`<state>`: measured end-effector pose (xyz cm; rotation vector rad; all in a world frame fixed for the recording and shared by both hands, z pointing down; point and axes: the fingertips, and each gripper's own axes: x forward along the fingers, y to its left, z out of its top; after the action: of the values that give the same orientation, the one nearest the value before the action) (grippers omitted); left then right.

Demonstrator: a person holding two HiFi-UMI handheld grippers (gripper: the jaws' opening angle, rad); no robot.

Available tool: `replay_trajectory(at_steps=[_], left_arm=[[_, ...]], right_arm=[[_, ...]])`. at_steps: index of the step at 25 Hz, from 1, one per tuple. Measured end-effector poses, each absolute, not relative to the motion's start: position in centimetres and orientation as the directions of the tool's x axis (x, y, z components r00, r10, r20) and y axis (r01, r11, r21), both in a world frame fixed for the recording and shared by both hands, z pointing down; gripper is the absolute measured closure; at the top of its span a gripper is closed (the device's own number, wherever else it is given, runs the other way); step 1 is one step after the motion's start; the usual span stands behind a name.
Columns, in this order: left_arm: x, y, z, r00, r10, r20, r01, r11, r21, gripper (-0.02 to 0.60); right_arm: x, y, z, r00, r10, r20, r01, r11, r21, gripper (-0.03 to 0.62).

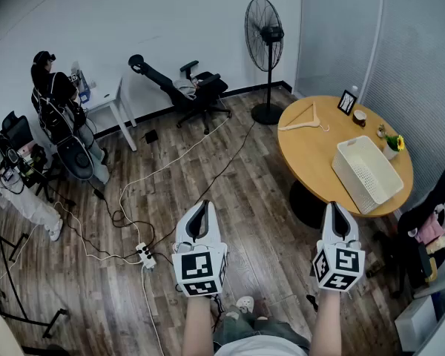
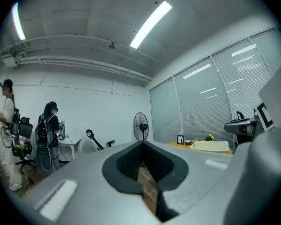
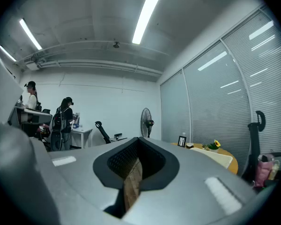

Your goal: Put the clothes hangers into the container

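Grippers' jaws shut, empty: L gripper (image 1: pixel 201 211), R gripper (image 1: pixel 336 213); hanger (image 1: pixel 302 119) lies well off at R's 11 o'clock, long axis 9-to-3, R nearer.

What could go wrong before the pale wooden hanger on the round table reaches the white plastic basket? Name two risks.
The white cables and power strip on the floor could trip the person. The pale wooden hanger lies near the round wooden table's edge; a clumsy grab might push it off.
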<state>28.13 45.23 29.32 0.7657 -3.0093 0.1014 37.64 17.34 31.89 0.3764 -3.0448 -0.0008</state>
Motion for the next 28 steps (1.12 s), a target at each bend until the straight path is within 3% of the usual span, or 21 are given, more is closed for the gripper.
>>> replay_trajectory(at_steps=[16,23,28], left_arm=[[26.7,45.1,29.9,-0.875,-0.480,0.057,-0.483,0.874,-0.056,0.580],[24.5,46.3,30.1,-0.874,-0.481,0.062,-0.484,0.873,-0.053,0.581],[23.1,46.6,30.4,-0.869,-0.492,0.059,-0.495,0.867,-0.062,0.581]], right_arm=[[36.2,17.2,32.6,-0.963,-0.254,0.085,-0.256,0.967,-0.014,0.572],[34.3,17.7,32.2,-0.959,-0.274,0.078,-0.276,0.961,-0.015,0.461],[33.1,18.4,33.0,-0.957,-0.276,0.095,-0.278,0.961,-0.012,0.344]])
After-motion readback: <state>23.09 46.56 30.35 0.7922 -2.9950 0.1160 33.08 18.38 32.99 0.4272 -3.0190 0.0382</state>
